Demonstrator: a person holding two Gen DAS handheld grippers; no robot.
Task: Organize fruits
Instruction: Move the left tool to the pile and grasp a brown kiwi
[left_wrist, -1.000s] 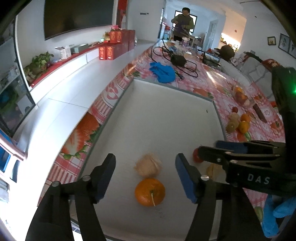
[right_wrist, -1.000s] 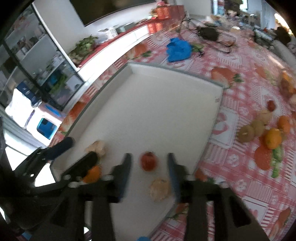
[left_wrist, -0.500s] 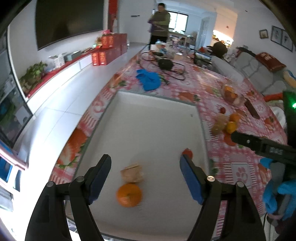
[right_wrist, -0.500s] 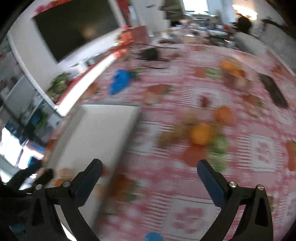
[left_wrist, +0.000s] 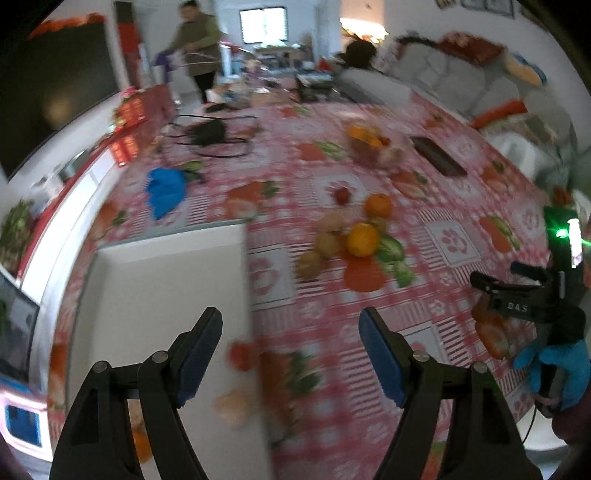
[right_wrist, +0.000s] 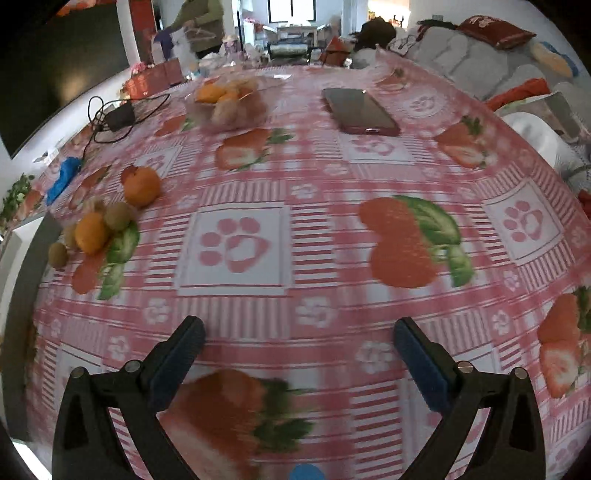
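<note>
A white tray (left_wrist: 166, 280) lies at the left of the left wrist view, holding a red fruit (left_wrist: 240, 355), a tan fruit (left_wrist: 232, 404) and an orange (left_wrist: 142, 445), all blurred. My left gripper (left_wrist: 290, 317) is open and empty over the tray's right rim. Beyond it, loose fruit lies on the tablecloth: an orange (left_wrist: 362, 239), a second orange (left_wrist: 377, 205), kiwis (left_wrist: 327, 243) and a small red fruit (left_wrist: 341, 194). My right gripper (right_wrist: 299, 328) is wide open and empty above bare tablecloth. The same oranges (right_wrist: 142, 186) and kiwis (right_wrist: 118, 216) lie to its far left.
A clear bag of fruit (right_wrist: 231, 101) and a dark phone (right_wrist: 360, 110) lie farther back on the red strawberry-print tablecloth (right_wrist: 332, 229). A blue cloth (left_wrist: 166, 192) and black cables (left_wrist: 210, 134) sit behind the tray. A person (left_wrist: 195, 40) stands at the far end.
Both grippers have swung right, away from the tray toward the tablecloth. The right gripper opened wide and left the red fruit in the tray. The left stays open.
</note>
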